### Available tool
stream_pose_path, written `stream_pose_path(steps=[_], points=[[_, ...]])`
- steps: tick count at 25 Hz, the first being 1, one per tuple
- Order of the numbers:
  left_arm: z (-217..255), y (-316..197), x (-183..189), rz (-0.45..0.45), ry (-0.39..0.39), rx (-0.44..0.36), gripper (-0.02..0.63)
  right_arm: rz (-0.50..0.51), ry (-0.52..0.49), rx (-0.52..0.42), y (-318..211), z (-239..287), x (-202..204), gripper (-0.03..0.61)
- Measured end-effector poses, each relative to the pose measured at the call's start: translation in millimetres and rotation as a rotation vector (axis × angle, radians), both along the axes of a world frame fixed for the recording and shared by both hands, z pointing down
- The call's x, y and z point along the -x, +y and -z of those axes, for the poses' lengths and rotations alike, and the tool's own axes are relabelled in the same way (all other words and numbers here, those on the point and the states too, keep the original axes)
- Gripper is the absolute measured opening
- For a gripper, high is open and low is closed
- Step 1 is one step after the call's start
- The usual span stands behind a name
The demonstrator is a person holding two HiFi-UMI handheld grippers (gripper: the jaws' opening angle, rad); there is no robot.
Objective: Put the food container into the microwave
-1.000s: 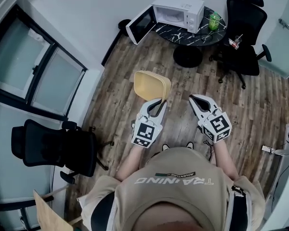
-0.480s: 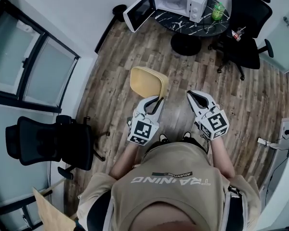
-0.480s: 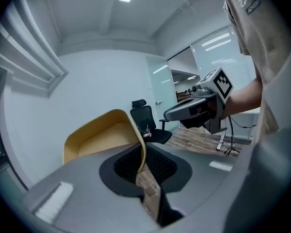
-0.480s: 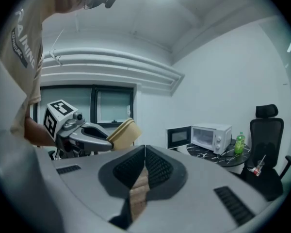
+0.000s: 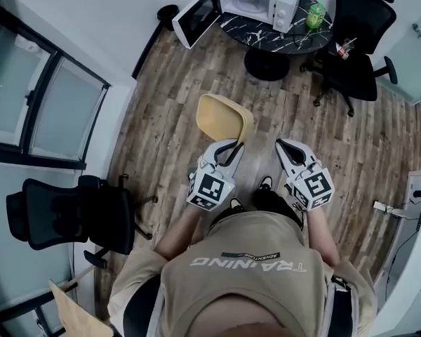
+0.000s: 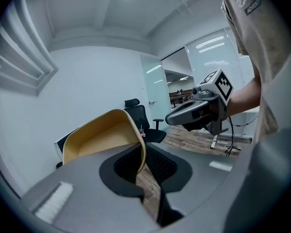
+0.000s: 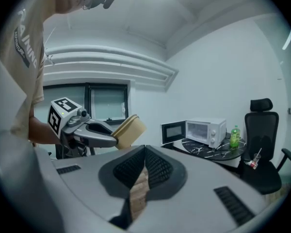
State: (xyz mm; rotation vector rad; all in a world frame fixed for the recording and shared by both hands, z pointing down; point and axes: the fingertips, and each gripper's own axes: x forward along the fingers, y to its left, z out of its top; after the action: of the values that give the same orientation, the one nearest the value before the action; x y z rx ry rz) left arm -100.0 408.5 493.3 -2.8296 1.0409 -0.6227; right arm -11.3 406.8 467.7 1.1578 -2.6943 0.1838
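A pale yellow food container [image 5: 223, 119] hangs over the wood floor, tilted, its rim pinched by my left gripper [image 5: 233, 148], which is shut on it. In the left gripper view the container [image 6: 103, 135] rises from the closed jaws. My right gripper [image 5: 281, 144] is beside it on the right, shut with nothing between its jaws; in its own view the jaws meet [image 7: 144, 152]. A white microwave [image 5: 258, 3] with its door [image 5: 196, 15] swung open stands on a round black marble table [image 5: 281, 35] far ahead. The right gripper view shows the microwave [image 7: 204, 131] and the container [image 7: 129, 129].
A green bottle [image 5: 313, 15] stands on the table beside the microwave. Black office chairs stand at the right of the table [image 5: 358, 62] and at my left [image 5: 70, 216]. A glass partition [image 5: 42, 97] runs along the left wall. Wood floor [image 5: 196, 90] lies between me and the table.
I have walked a little toward the microwave table; the floor has slid under me. Both grippers keep their pose, the left still holding the container.
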Motion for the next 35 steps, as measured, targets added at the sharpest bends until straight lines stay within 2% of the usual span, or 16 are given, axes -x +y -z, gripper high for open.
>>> stream_pose_path(steps=[8,12,19,28,32,35], points=[[5.1,-53.3,-36.8,0.059,-0.045,0.006,0.035,0.089,0.034,-0.051,-58.3,-3.7,-28.6,0.011],[4.3,-80.0,-61.6,0.072,-0.123,-0.043,0.035,0.109,0.036,-0.074,-91.9,-10.2,-46.9,0.011],[-2.6,-122.3,-104.0,0.083,-0.113,-0.026,0.035,0.146,0.006,-0.074,-141.3,-15.4,-73.8,0.011],[-10.5,-152.8,-115.3,0.120,-0.130,0.028,0.035,0.159,-0.017,0.003,-172.3,-27.7,-97.5,0.011],[-15.8,-169.6,-111.3,0.111,-0.159,0.036,0.035,0.167,-0.060,0.032,-189.3,-31.7,-95.0,0.011],[-19.2,-179.7,-107.9,0.108,-0.162,0.034,0.035,0.160,-0.053,0.045,-200.6,-42.5,-90.7,0.011]])
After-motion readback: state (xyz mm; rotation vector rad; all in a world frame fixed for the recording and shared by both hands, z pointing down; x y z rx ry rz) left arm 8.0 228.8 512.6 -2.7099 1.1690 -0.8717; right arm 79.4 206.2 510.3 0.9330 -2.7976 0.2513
